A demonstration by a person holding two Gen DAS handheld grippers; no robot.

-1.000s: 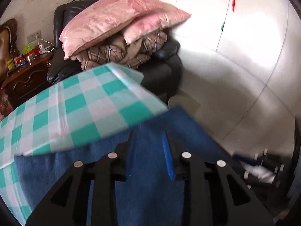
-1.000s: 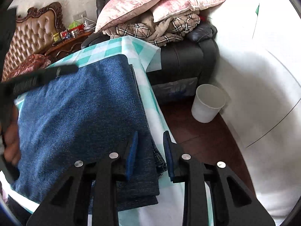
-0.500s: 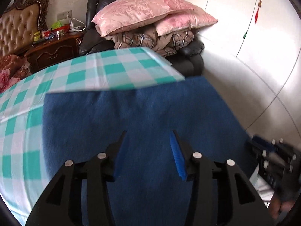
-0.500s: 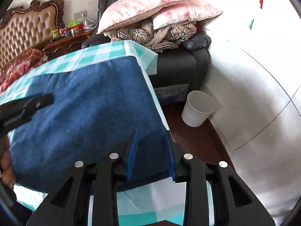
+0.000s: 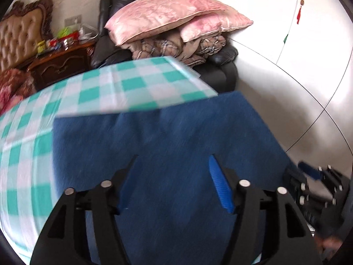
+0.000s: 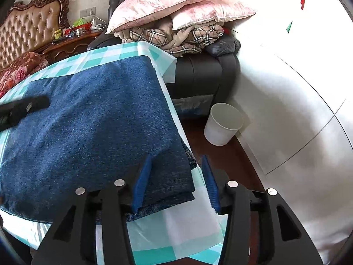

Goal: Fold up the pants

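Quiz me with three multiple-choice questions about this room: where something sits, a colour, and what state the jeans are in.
1. Where is the white bin?
A. On the floor beside the black armchair
B. On the table
C. On the pillows

2. What colours is the tablecloth?
A. Red and black
B. Plain yellow
C. Teal and white checks

3. The blue pants are:
A. Hanging up
B. Folded in layers on the table
C. Crumpled on the floor

A: it stands on dark flooring by the chair.
C: checks show.
B: stacked edges show at the near corner.
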